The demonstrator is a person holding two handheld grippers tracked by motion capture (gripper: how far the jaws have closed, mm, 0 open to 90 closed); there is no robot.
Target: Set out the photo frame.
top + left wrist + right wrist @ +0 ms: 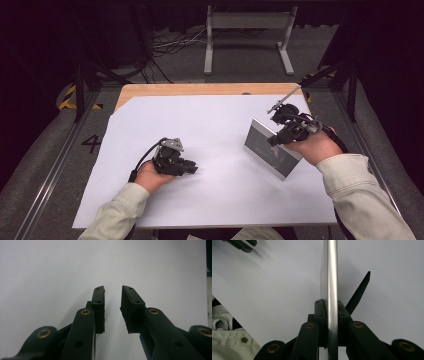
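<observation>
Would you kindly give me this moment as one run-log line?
right gripper: shut on frame, held off the sheet | left gripper: open, nothing between jaws, over sheet | stand: folded out behind frame

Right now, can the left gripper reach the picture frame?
Probably yes: the left gripper is open, and bare white sheet lies between it and the picture frame in the right gripper.

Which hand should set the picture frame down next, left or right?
Right. The right hand-held gripper is clamped on the picture frame's silver edge, tilted above the white sheet. The left hand-held gripper is open, holding nothing, well apart from it.
</observation>
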